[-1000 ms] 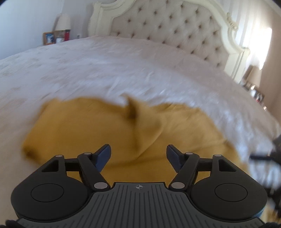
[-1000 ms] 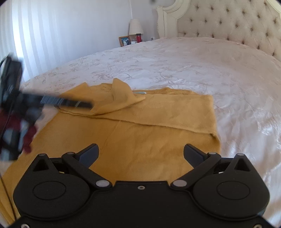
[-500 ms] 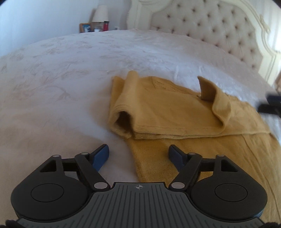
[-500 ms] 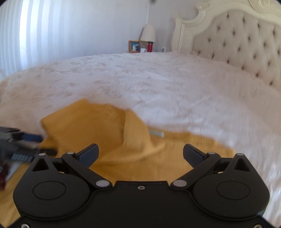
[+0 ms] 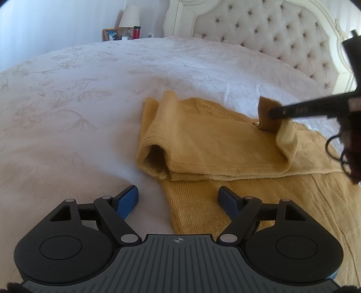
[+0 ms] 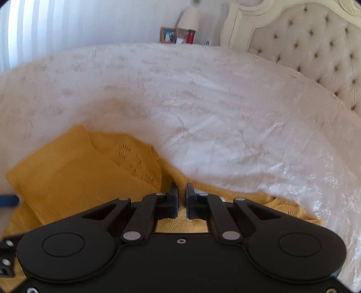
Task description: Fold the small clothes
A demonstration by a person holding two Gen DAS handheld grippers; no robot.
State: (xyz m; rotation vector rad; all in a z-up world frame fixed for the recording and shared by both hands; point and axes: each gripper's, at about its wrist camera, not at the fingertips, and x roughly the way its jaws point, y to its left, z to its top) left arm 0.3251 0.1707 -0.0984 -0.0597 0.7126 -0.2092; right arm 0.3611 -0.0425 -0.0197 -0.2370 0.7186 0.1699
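A mustard-yellow knit garment (image 5: 221, 146) lies partly folded on the white bedspread (image 5: 79, 101); a folded-over layer with an open sleeve end faces me. My left gripper (image 5: 178, 198) is open and empty, low over the garment's near left edge. My right gripper (image 6: 181, 191) is shut on a raised fold of the garment (image 6: 67, 175) near its far edge. In the left wrist view its fingers (image 5: 293, 110) pinch the upstanding cloth flap (image 5: 267, 110) at the right.
A tufted cream headboard (image 5: 270, 40) stands at the far end. A bedside table with a lamp (image 5: 129, 17), photo frames (image 5: 110, 35) and a red bottle (image 5: 136, 32) is at the far left. White bedspread stretches left of the garment.
My right gripper has dropped onto the garment's raised flap and closed on it. My left gripper has stayed open, sliding slightly along the garment's left edge.
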